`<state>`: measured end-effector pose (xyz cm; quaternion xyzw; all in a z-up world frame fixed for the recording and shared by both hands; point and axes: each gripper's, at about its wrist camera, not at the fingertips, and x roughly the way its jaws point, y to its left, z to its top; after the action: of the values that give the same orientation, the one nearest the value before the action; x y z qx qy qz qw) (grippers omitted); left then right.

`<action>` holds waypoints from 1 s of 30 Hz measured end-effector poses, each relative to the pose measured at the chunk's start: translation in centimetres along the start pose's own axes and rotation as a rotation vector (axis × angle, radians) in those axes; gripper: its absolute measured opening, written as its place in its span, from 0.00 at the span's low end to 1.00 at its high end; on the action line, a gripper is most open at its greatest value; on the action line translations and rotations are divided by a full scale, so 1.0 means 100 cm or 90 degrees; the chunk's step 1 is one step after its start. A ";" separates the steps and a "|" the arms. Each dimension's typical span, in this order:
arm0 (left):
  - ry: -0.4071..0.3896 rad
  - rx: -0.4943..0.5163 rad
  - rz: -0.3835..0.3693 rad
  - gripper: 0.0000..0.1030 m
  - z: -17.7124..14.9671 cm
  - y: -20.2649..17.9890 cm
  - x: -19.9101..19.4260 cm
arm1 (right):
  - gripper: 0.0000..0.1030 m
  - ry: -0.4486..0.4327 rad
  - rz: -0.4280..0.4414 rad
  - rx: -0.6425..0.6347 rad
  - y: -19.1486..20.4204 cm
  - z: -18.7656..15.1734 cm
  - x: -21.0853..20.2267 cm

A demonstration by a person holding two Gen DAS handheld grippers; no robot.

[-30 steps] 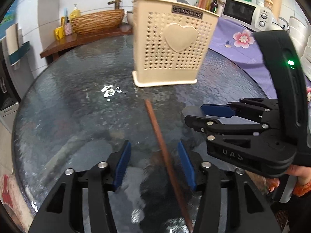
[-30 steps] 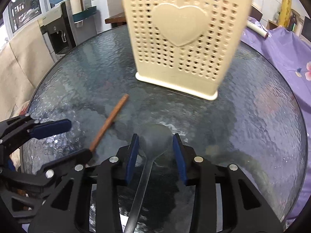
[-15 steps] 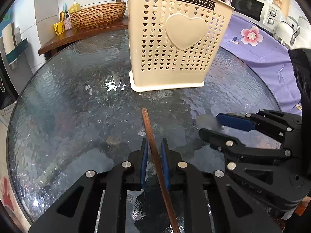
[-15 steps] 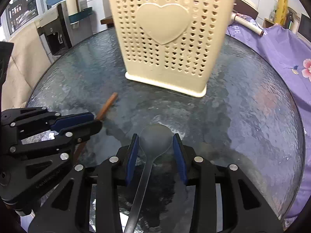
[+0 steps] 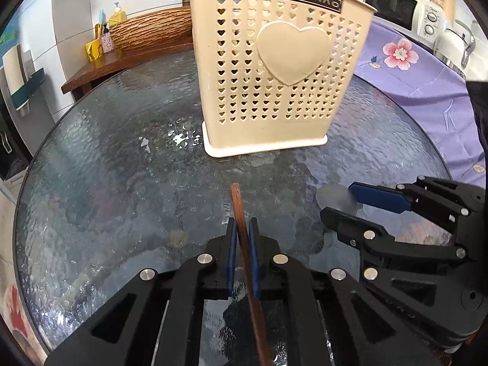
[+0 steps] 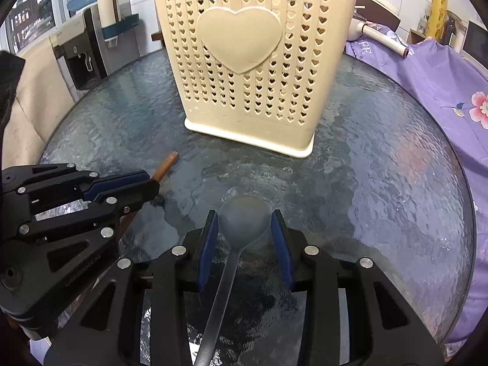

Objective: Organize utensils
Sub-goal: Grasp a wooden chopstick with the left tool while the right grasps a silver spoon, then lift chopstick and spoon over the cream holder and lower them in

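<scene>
1. Left wrist view: the round glass table (image 5: pixel 91 183) w/ a rippled dark surface is the biggest thing; it carries everything of the task. In the right wrist view the same table (image 6: pixel 381 183) fills the frame.
2. Purple cloth w/ pink flowers (image 5: pixel 411 70) lies behind the table on the right, seen also in the right view (image 6: pixel 442 76).
3. Cream utensil holder (image 5: pixel 280 70) stands upright on the table, walls pierced w/ small heart holes and a big raised heart in front. Its black label reads mirrored in both views; the letters give "JIANHAO". Same holder (image 6: pixel 250 55) in the right view.
4. Right gripper (image 6: pixel 244 238) is clamped on a grey metal spoon (image 6: pixel 244 222): the blue pads touch both sides of the bowl, and the handle runs back under the camera. It is in front of the holder, apart from it. From the left view this gripper (image 5: pixel 350 207) is at the right, w/ the spoon bowl (image 5: pixel 332 196) blurred at its tip.
5. Left gripper (image 5: pixel 242 238) has just been closing and is now clenched on a brown wooden chopstick (image 5: pixel 239 210); pads press it from both sides. The tip points toward the holder, not touching it. In the right view the chopstick end (image 6: pixel 166 164) sticks out of that gripper (image 6: pixel 149 186).
6. Small: microwave (image 5: pixel 396 9) at the back right; no readable writing.
</scene>
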<state>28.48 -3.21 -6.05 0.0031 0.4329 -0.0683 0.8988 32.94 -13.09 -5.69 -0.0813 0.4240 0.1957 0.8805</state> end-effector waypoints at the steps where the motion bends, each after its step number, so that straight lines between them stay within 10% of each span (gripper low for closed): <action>1: 0.000 -0.002 0.001 0.07 0.000 0.000 0.000 | 0.36 -0.008 0.000 0.002 0.000 0.000 -0.003; 13: -0.130 -0.029 -0.031 0.07 0.023 0.011 -0.069 | 0.36 -0.190 0.032 -0.019 -0.001 0.014 -0.086; 30: -0.269 -0.022 -0.062 0.06 0.032 0.008 -0.161 | 0.35 -0.231 0.057 -0.019 -0.002 0.011 -0.133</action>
<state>21.14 -0.71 8.42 -0.0476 0.2358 -0.1031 0.9651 26.34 -16.57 5.40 -0.0389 0.2587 0.2521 0.9317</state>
